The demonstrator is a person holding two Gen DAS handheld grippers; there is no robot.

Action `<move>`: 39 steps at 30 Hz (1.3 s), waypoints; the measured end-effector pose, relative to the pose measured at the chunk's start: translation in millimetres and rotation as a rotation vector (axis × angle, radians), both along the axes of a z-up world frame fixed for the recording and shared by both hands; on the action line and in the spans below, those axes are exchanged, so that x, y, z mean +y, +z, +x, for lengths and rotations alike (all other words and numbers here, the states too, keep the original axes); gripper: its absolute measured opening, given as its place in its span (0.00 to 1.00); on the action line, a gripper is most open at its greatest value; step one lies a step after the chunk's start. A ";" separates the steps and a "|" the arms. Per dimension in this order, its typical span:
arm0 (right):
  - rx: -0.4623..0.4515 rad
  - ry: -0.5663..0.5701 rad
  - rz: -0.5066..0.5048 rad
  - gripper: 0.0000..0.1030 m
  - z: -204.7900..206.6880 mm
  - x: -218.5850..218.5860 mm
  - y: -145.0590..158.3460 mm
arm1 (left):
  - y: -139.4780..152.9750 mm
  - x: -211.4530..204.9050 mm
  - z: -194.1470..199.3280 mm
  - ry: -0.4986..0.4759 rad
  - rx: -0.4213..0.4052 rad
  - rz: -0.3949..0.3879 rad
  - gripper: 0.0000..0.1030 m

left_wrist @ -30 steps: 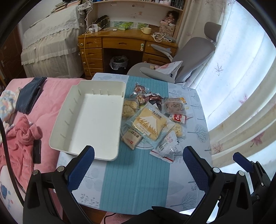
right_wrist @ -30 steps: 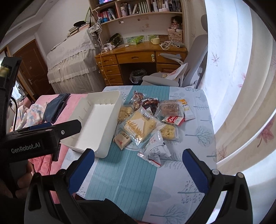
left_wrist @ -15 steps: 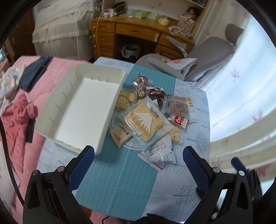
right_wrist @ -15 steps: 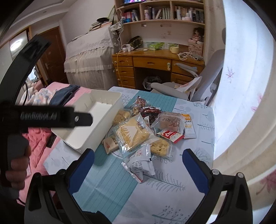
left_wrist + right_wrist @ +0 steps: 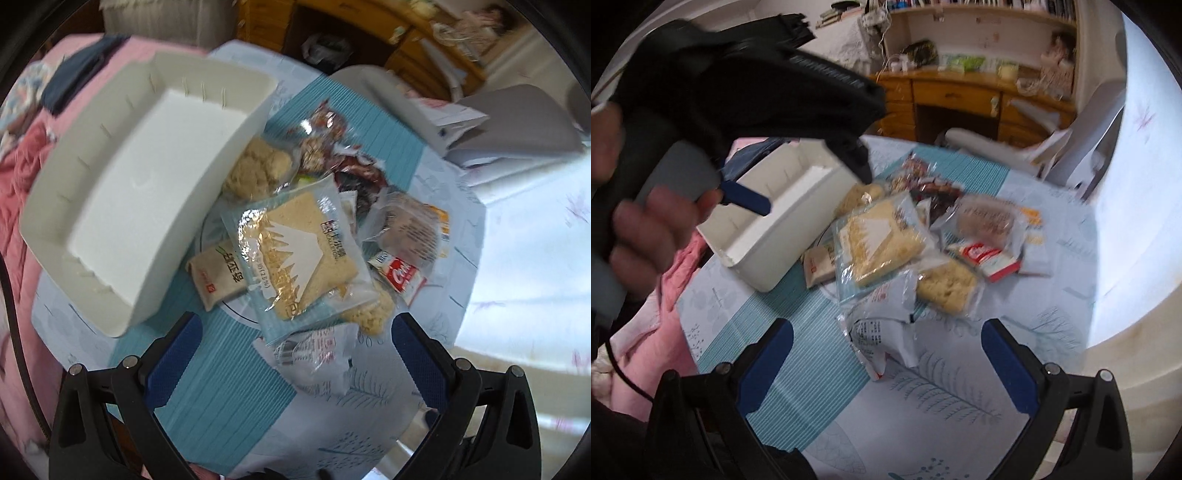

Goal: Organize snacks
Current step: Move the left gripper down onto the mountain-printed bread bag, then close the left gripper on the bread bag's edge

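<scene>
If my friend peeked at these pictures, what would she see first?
Probably the heap of snack packets in the middle of the table, with a big clear packet with a white mountain on it lying on top. Right beside the heap, on its left, sits a large white bin with nothing in it. At the bottom, the open left gripper with blue fingers points at the snacks.

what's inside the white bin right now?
Nothing visible: the white bin shows a bare white floor in the left wrist view. In the right wrist view the left claw and the bin's near wall hide part of the inside.
</scene>
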State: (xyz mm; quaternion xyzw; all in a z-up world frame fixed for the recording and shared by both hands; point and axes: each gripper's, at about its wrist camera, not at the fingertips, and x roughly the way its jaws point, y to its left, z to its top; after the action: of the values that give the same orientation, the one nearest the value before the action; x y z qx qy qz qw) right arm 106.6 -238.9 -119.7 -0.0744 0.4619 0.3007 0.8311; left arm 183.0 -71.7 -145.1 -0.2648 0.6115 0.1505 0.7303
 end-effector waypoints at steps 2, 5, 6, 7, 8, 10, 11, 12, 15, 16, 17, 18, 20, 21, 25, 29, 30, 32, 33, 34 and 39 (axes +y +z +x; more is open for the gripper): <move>0.043 0.019 0.008 0.99 7.0 0.9 -14.4 | -17.8 2.7 11.9 0.038 0.042 -0.031 0.99; 0.097 0.056 0.009 0.99 15.4 4.4 -34.1 | -42.6 6.1 27.1 0.081 0.097 -0.049 0.99; 0.111 0.070 0.009 0.99 17.7 5.6 -40.0 | -48.9 7.5 31.3 0.091 0.111 -0.048 0.99; 0.130 0.087 0.009 0.99 20.5 7.5 -47.8 | -55.7 9.1 35.9 0.101 0.125 -0.046 0.99; 0.141 0.097 0.008 0.99 22.4 9.1 -52.8 | -63.8 11.1 41.0 0.112 0.138 -0.045 0.99; 0.162 0.117 0.008 0.99 26.0 12.0 -62.3 | -75.9 14.7 48.2 0.131 0.161 -0.045 0.99; 0.173 0.127 0.011 0.99 27.6 13.7 -66.7 | -83.0 16.9 51.8 0.144 0.174 -0.048 0.99; 0.181 0.134 0.013 0.99 28.8 15.4 -70.7 | -88.7 18.5 54.8 0.153 0.181 -0.054 0.99; 0.210 0.155 0.028 0.96 31.3 19.6 -80.8 | -104.3 22.0 62.6 0.170 0.203 -0.055 0.98; 0.221 0.160 0.030 0.95 32.1 21.3 -84.9 | -108.7 23.2 64.6 0.173 0.209 -0.054 0.99; 0.229 0.163 0.032 0.94 33.0 22.3 -87.5 | -114.0 23.9 66.8 0.178 0.211 -0.060 0.99; 0.236 0.166 0.034 0.93 33.9 23.2 -90.3 | -116.0 24.9 67.8 0.181 0.206 -0.066 0.99; 0.250 0.169 0.039 0.90 35.8 24.3 -95.0 | -120.9 26.5 71.8 0.187 0.196 -0.073 0.99; 0.257 0.170 0.043 0.88 36.1 24.8 -97.3 | -123.0 27.5 74.1 0.189 0.197 -0.071 0.99; 0.292 0.177 0.057 0.77 37.5 27.8 -106.0 | -135.4 32.7 79.3 0.207 0.203 -0.081 0.99; 0.307 0.175 0.062 0.61 39.3 31.8 -113.2 | -141.8 40.5 80.1 0.236 0.191 -0.104 0.99; 0.313 0.172 0.064 0.60 40.1 32.9 -115.6 | -143.4 40.9 80.7 0.237 0.189 -0.106 0.98; 0.316 0.167 0.077 0.59 40.2 32.4 -117.7 | -148.2 44.9 79.6 0.244 0.183 -0.116 0.97; 0.317 0.165 0.079 0.56 39.8 32.4 -118.0 | -151.0 48.9 79.9 0.245 0.180 -0.120 0.94; 0.316 0.161 0.081 0.55 40.1 31.2 -117.9 | -150.2 48.9 79.6 0.246 0.179 -0.122 0.92; 0.338 0.136 0.098 0.51 44.1 22.6 -114.1 | -146.8 51.8 78.0 0.235 0.179 -0.122 0.89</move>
State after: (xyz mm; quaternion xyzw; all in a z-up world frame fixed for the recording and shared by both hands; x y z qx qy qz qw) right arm 150.7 -216.3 -233.8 -0.0131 0.5737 0.3865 0.7220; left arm 261.0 -19.9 -291.9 -0.3639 0.6469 0.2207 0.6328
